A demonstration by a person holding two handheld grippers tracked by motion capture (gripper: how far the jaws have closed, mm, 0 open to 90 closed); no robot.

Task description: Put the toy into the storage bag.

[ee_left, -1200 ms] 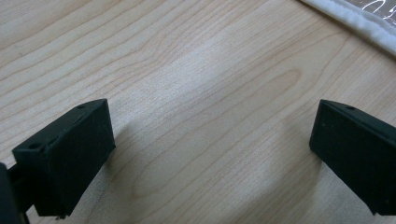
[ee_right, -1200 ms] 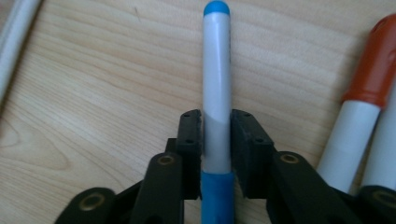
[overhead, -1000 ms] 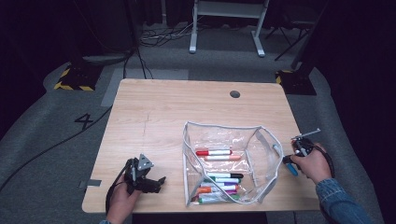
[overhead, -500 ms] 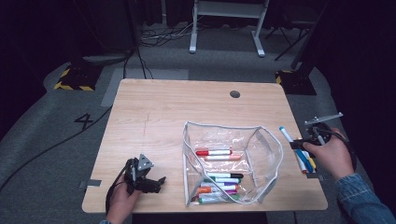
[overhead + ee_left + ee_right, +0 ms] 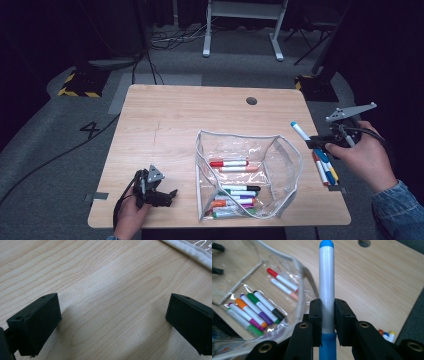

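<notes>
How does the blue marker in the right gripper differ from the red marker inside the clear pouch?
The blue marker is clamped between the jaws of the right gripper and raised above the table; the red marker lies flat inside the clear pouch. The blue marker has a blue cap, the red marker a red one. Both have white barrels.

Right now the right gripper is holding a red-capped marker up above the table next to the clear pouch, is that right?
Not quite: the marker clamped in the right gripper has a blue cap, not a red one, as the right gripper view shows. The rest holds: it is held up above the table, beside the clear pouch.
</notes>
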